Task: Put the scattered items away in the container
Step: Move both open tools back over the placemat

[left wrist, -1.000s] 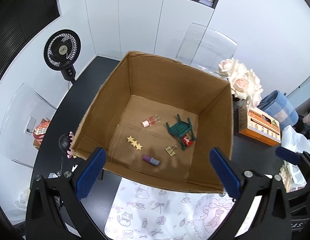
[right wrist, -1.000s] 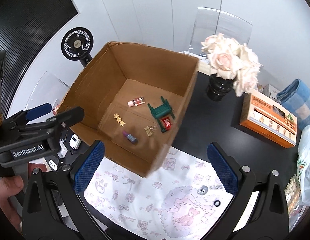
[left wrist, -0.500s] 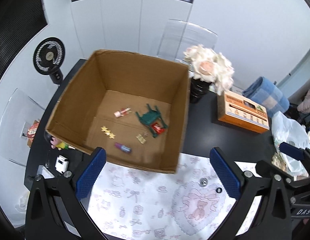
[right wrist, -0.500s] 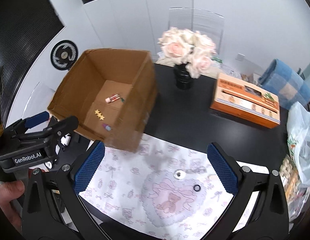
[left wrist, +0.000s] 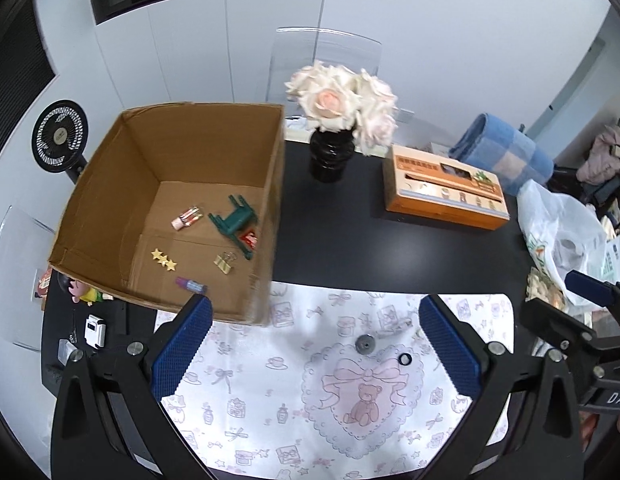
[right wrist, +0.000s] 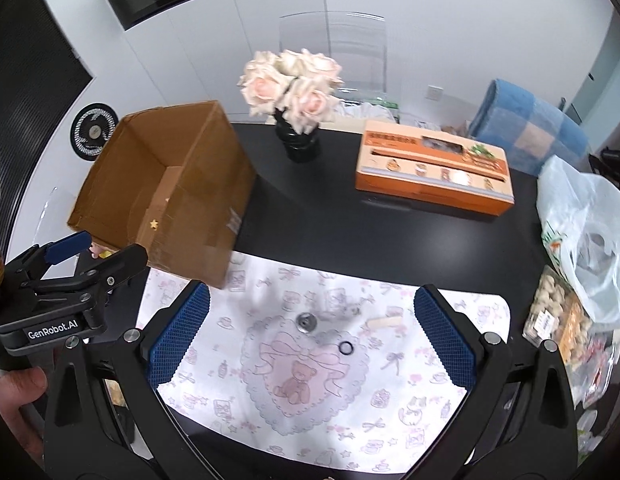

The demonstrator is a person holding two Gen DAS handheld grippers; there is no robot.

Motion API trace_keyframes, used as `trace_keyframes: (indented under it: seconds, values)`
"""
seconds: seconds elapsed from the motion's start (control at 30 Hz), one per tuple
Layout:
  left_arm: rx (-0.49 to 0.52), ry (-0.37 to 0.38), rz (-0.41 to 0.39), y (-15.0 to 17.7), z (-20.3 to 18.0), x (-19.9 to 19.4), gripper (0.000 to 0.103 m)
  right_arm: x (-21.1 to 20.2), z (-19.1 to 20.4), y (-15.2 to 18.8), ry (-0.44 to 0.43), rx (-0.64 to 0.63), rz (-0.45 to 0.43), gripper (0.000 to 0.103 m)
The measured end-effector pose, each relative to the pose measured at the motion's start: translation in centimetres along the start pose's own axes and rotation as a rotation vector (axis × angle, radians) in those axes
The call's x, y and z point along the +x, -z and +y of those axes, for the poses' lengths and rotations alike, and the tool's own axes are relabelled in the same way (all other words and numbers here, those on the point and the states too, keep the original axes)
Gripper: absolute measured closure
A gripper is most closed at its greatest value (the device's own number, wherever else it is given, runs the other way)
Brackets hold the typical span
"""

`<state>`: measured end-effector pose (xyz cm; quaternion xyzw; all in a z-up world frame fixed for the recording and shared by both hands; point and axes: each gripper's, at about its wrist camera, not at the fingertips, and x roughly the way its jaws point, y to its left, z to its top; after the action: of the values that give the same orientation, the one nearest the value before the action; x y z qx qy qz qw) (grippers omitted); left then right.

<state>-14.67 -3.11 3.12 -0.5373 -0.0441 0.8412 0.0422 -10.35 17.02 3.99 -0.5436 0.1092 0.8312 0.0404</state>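
Claws: left claw (left wrist: 316, 344) and right claw (right wrist: 310, 336) both spread, empty, over the patterned white mat (left wrist: 270, 400); brown cardboard box (left wrist: 110, 208) far left holds trinkets; grey metal disc (right wrist: 306, 323) and black ring (right wrist: 346, 347) lie loose between the blue pads.

black gripper frames, blue textured fingers (left wrist: 181, 350), silver screws, white "genrobot.ai" lettering

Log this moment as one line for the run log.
left claw: open, empty | right claw: open, empty | cardboard box: six small items inside | placemat: round metal piece, black ring left
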Motion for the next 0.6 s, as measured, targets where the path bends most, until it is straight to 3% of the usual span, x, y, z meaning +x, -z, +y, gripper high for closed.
trace_keyframes:
  seconds: [0.6]
  values:
    - [0.089,0.040,0.055,3.2,-5.7,1.4,0.000,-0.2,-6.5,5.0,0.031,0.101,0.041,0.000]
